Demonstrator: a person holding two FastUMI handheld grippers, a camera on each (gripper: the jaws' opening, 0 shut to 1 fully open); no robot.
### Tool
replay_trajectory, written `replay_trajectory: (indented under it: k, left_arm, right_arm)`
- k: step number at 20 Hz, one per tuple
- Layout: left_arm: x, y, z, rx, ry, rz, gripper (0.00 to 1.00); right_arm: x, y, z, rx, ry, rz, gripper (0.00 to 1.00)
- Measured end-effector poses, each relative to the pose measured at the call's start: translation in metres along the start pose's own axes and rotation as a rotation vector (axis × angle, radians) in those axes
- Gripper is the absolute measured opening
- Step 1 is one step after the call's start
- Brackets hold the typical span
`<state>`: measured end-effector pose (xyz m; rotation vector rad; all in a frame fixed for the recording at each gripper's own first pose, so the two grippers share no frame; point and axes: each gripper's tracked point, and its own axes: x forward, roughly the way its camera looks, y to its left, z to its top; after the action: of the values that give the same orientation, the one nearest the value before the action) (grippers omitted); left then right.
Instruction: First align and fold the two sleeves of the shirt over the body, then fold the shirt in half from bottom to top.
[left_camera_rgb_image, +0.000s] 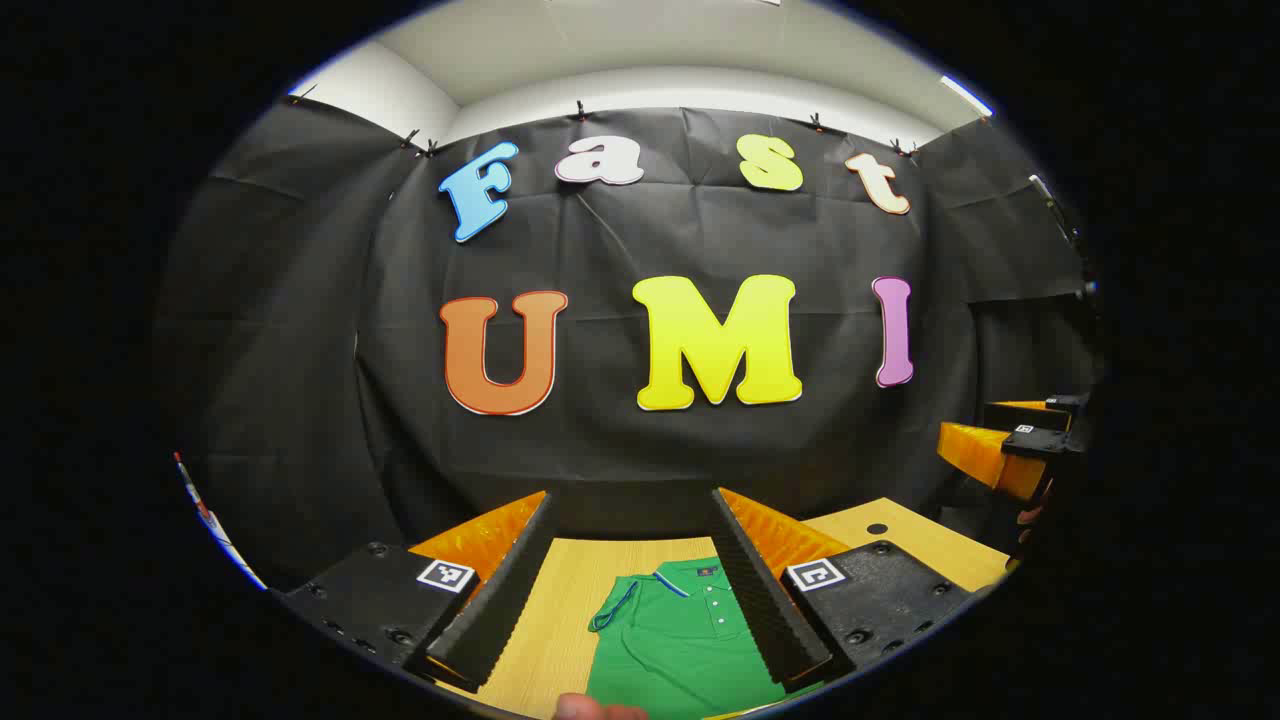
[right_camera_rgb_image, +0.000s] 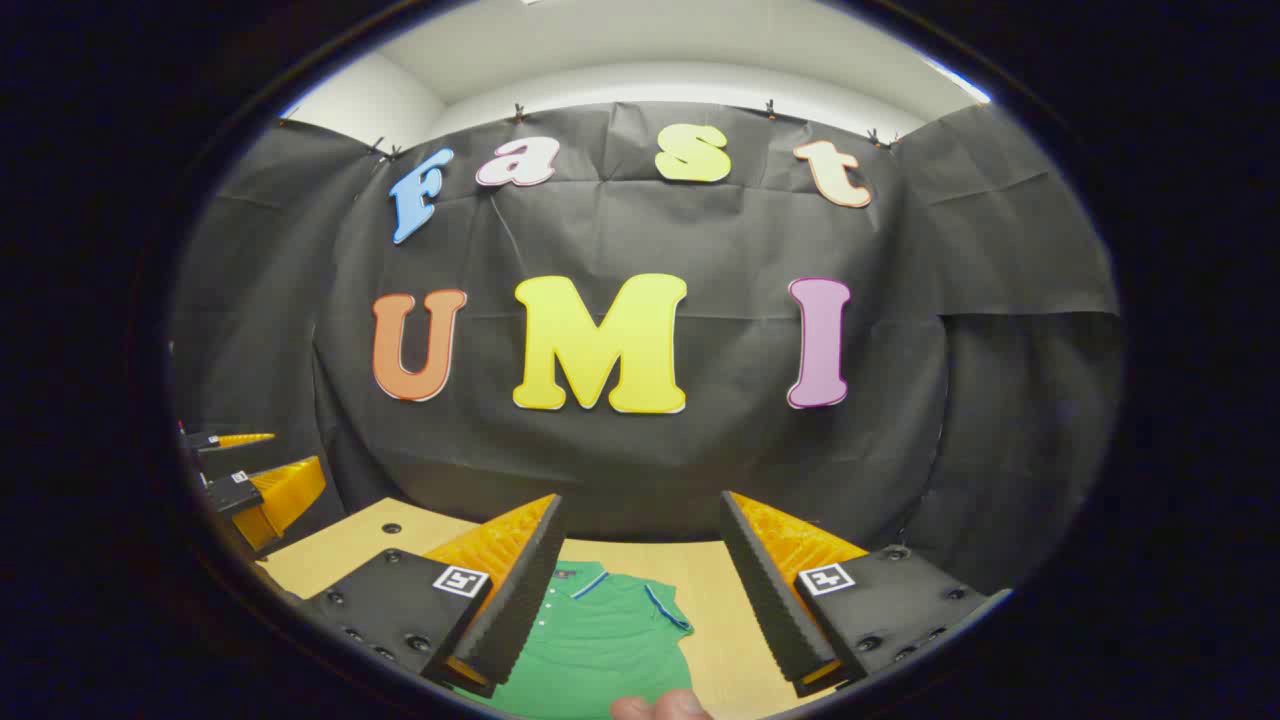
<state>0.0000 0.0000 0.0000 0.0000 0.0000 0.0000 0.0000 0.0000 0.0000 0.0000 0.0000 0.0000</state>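
Observation:
A green polo shirt (left_camera_rgb_image: 675, 635) with a blue-edged collar and sleeve lies flat on the wooden table (left_camera_rgb_image: 560, 610), collar toward the back wall. In the left gripper view my left gripper (left_camera_rgb_image: 635, 580) hangs open above the shirt's left shoulder and sleeve, nothing between its fingers. In the right gripper view the same shirt (right_camera_rgb_image: 600, 640) lies below my right gripper (right_camera_rgb_image: 640, 585), which is open above the shirt's right sleeve. The right gripper (left_camera_rgb_image: 1010, 450) shows at the far right of the left gripper view; the left gripper (right_camera_rgb_image: 250, 480) shows at the far left of the right gripper view.
The table (right_camera_rgb_image: 350, 545) ends close to the black cloth wall behind. A small dark hole (left_camera_rgb_image: 877, 528) is set into the tabletop near the back edge. A fingertip (left_camera_rgb_image: 590, 708) shows at the bottom edge of the left gripper view.

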Motion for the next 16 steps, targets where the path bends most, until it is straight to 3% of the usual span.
replay_trajectory:
  k: [8, 16]
  left_arm:
    - [0.008, -0.012, 0.0, -0.004, 0.002, -0.022, 0.97]
    - [0.02, -0.013, -0.011, -0.004, 0.027, -0.028, 0.98]
  right_arm:
    - [0.013, -0.022, -0.004, 0.03, 0.02, -0.045, 0.96]
    - [0.039, -0.008, -0.027, 0.009, 0.086, 0.012, 0.94]
